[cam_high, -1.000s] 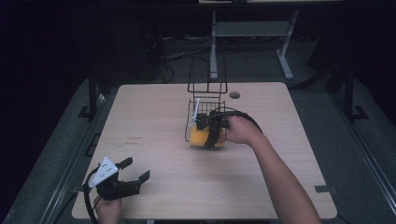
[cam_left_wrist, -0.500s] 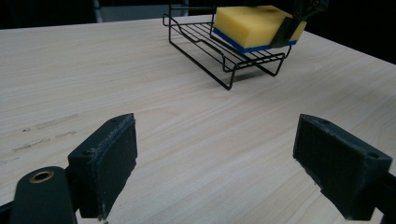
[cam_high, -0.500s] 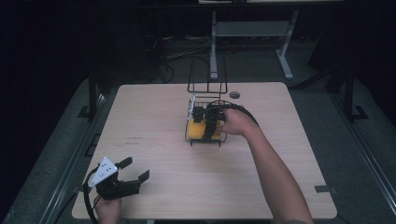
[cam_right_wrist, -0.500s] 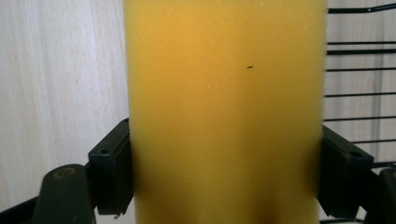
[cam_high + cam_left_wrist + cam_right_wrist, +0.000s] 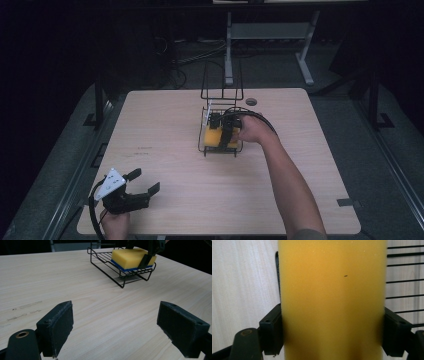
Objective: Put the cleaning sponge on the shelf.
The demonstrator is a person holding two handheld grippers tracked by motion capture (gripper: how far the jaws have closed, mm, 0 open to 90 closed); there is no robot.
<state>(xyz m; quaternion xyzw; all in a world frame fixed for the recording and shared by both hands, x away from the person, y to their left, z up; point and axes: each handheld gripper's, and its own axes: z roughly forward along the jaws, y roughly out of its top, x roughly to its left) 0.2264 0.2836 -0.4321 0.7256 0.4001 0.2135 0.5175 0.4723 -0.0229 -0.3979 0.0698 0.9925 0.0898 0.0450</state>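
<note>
While the left gripper (image 5: 142, 184) sits near the table's (image 5: 165, 125) front left corner in the high view, jaws spread wide and holding nothing, the right gripper (image 5: 222, 131) is out over the middle of the table, clamped on a yellow sponge (image 5: 214, 136). That sponge lies within the low tray of a black wire rack (image 5: 220, 120), whose tall looped handle rises on the far side of the right gripper. Compared with the frame a second ago, the right hand (image 5: 252, 130) has carried the sponge farther from the person and fully into the rack; half a second ago it was almost there. The left gripper has not shifted over that time.

From the left gripper view, its two dark padded jaws stand far apart over bare wood. Well ahead of them and slightly to the right, the rack (image 5: 120, 267) holds the sponge (image 5: 131, 257), yellow on top with a blue layer beneath, resting on the wires. A black jaw of the right gripper presses the sponge's right end.

Seen in the right gripper view, the sponge (image 5: 332, 300) runs straight up between the jaws, squeezed at both sides by the pads. Rack wires (image 5: 403, 280) show to the right of it, pale tabletop (image 5: 242, 280) to the left.
</note>
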